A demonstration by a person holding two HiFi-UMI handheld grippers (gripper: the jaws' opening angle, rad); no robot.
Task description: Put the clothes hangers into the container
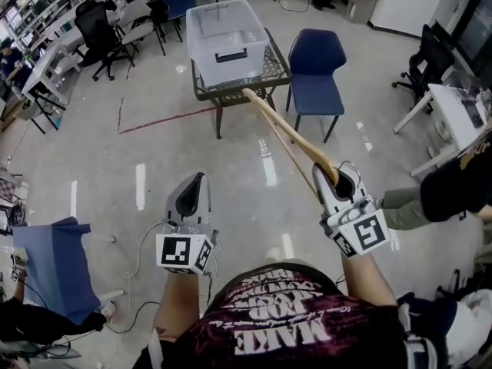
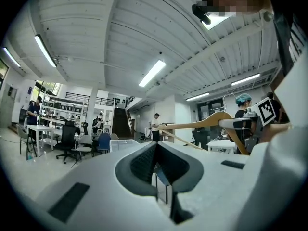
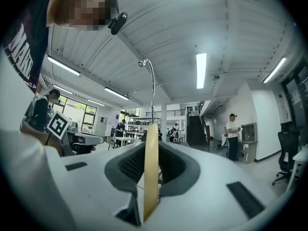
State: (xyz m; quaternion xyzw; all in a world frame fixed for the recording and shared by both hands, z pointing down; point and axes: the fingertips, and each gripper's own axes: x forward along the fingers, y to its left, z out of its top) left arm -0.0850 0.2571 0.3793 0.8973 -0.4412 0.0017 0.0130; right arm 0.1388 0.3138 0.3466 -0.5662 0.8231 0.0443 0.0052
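My right gripper point(image 1: 338, 174) is shut on a wooden clothes hanger point(image 1: 286, 134), which slants up and left until its far end reaches the edge of the small table. In the right gripper view the hanger point(image 3: 150, 170) stands edge-on between the jaws of the right gripper point(image 3: 150, 153), with its metal hook point(image 3: 153, 88) rising above. The clear plastic container point(image 1: 227, 38) sits on the dark table point(image 1: 277, 71), well ahead of both grippers. My left gripper point(image 1: 196, 181) hangs level with the right one, shut with nothing in it. In its own view the left gripper point(image 2: 155, 148) sees the hanger point(image 2: 202, 124) off to the right.
A blue chair point(image 1: 315, 71) stands right of the table, and another blue seat point(image 1: 50, 264) is at my lower left. Office chairs point(image 1: 100, 29) and desks line the far left. A seated person's leg point(image 1: 400, 206) is close on my right.
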